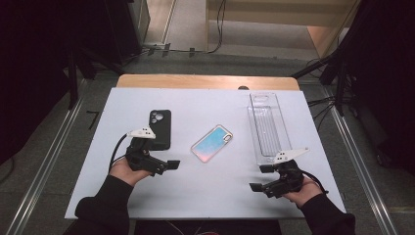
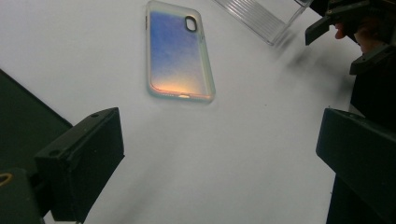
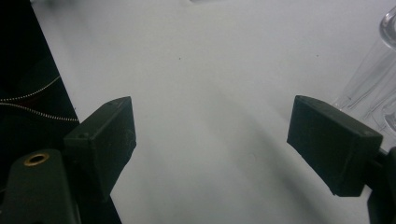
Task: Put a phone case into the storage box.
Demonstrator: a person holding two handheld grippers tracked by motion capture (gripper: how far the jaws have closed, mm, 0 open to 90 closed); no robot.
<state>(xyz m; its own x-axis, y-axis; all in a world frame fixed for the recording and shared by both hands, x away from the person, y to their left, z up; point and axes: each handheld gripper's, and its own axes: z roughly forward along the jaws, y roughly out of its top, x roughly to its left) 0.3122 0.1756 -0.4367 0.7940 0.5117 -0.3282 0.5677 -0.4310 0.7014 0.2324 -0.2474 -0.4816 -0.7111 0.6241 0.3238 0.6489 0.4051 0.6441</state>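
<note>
The left hand-held gripper point(image 1: 164, 166) is hovering near the desk's point(image 1: 147, 196) front-left part, its jaws standing wide apart with nothing between them. Just behind it, toward the left edge, a black phone case point(image 1: 160, 128) is lying flat with its camera cut-out pointing to the far edge. It is looking like matte plastic or rubber — probably light, a little flexible and not very slippery — so pinching across its long sides should be holding well.

At the middle of the desk an iridescent phone case point(image 1: 212, 143) is resting at a slant, well apart from both grippers; in the left gripper view the iridescent case point(image 2: 179, 51) is showing a glossy blue-to-orange face and a clear rim. It is likely thin, light and slick (the gloss is suggesting little friction), so taking it across the narrow width near mid-length, on the rim, seems safest.

Toward the right edge a clear plastic tray point(image 1: 268, 128) is lying lengthwise, running from near the far edge forward. It is probably a stiff, thin shell — light, and liable to crack or skid if squeezed hard; a gentle grip on a side wall would suit it.

The right hand-held gripper point(image 1: 262, 178) is hanging at the tray's near end, close to the front-right corner, jaws spread open and empty.
</note>
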